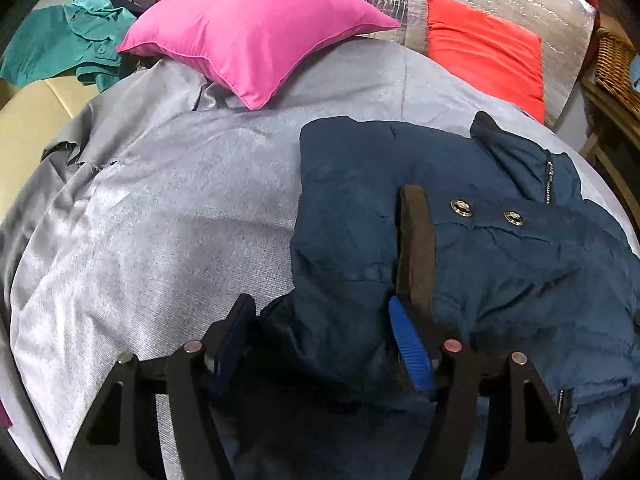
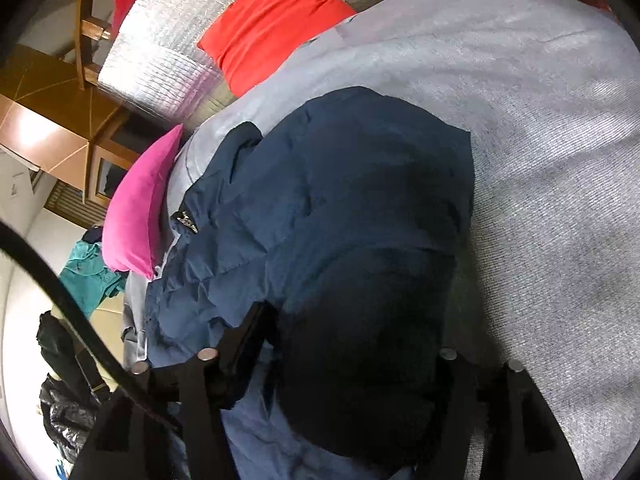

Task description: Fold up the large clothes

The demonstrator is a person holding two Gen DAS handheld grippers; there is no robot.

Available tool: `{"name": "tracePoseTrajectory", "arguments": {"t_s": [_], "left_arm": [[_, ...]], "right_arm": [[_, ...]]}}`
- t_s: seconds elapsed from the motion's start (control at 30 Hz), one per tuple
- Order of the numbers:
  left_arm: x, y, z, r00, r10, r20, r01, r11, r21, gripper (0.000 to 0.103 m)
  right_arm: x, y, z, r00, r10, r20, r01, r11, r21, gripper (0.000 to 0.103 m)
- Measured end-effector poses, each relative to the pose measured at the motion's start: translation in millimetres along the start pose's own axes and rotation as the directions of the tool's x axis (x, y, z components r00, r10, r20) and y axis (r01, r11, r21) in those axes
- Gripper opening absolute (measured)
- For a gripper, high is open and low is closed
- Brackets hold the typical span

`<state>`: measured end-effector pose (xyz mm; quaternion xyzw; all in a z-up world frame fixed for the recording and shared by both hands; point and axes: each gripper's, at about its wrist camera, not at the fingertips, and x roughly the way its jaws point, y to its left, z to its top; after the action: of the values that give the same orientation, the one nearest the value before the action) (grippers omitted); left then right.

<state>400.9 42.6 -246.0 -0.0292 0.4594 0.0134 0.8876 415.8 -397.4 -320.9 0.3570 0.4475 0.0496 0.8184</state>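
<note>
- Two cushions sit beyond the navy jacket (image 1: 460, 248): a pink pillow (image 1: 252, 36) and a red cushion (image 1: 486, 54).
- Jacket lies bunched on the grey bed cover (image 1: 168, 208); a teal garment (image 1: 68, 40) lies past the pillow.
- Left claw (image 1: 320, 320) spread open around a jacket fold.
- Right claw (image 2: 344, 360) likewise open over the jacket.
- Jacket's small black label (image 2: 187, 222) is unreadable.

Bed (image 1: 180, 220) under a grey cover: navy jacket (image 1: 500, 240) spread at near right, pink pillow (image 1: 256, 36) at far centre, red pillow (image 1: 488, 52) at far right.
</note>
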Motion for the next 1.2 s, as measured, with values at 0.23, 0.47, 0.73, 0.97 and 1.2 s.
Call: {"name": "tracePoseTrajectory", "arguments": {"t_s": [0.23,0.47,0.73,0.97,1.2], "left_arm": [[0,-2,2,1.0,0.008,0.006,-0.008,1.0,0.014,0.067],[4,0,4,0.999,-0.012,-0.031,0.013,1.0,0.011,0.07],[21,43,15,0.956,-0.266,-0.121,0.236,0.947,-0.22,0.069],[13,32,11,0.962,-0.257,-0.087,0.238,0.953,-0.186,0.035],[-2,29,9,0.959,-0.273,-0.075,0.258,0.951,-0.172,0.026]], "right_arm": [[-7,11,-1,0.999,-0.031,0.028,0.031,0.999,-0.024,0.041],[1,13,-2,0.998,-0.064,0.026,0.066,0.996,-0.053,0.041],[4,10,-1,0.998,-0.058,0.025,0.059,0.997,-0.041,0.047],[-3,23,-6,0.995,-0.08,0.066,0.085,0.993,-0.078,0.035],[-17,42,-13,0.989,-0.094,0.113,0.111,0.982,-0.154,0.031]]}}
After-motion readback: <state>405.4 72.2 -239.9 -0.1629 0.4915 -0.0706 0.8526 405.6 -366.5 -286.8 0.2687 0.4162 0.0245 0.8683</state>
